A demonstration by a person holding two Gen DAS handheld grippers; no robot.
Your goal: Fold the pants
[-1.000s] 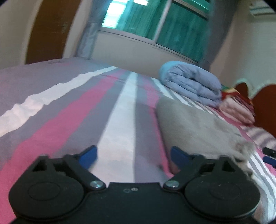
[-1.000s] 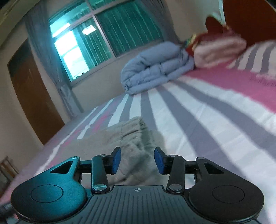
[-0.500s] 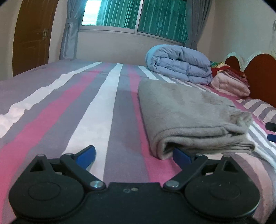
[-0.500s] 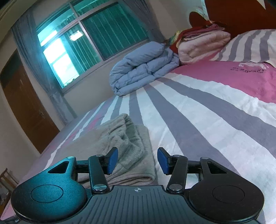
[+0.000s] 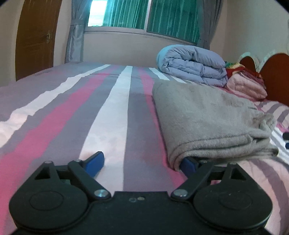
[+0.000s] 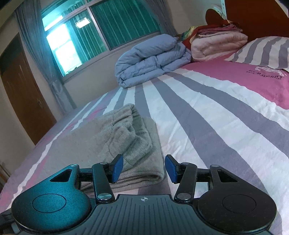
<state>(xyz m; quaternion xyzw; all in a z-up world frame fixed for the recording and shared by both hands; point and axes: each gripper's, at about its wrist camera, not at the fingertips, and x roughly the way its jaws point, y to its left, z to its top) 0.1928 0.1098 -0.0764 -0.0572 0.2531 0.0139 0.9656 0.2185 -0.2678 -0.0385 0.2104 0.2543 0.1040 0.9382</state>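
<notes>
Where pink begins, the bedsheet (image 6: 252, 85) bears unreadable script.

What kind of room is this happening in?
Most likely a bedroom in a home: a bed with a striped sheet and wooden headboard, a rolled blue duvet by a curtained window, and folded grey pants on the bed.

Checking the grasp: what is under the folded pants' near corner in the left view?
One blue finger of the left gripper is under the pants; its tip is covered.
</notes>
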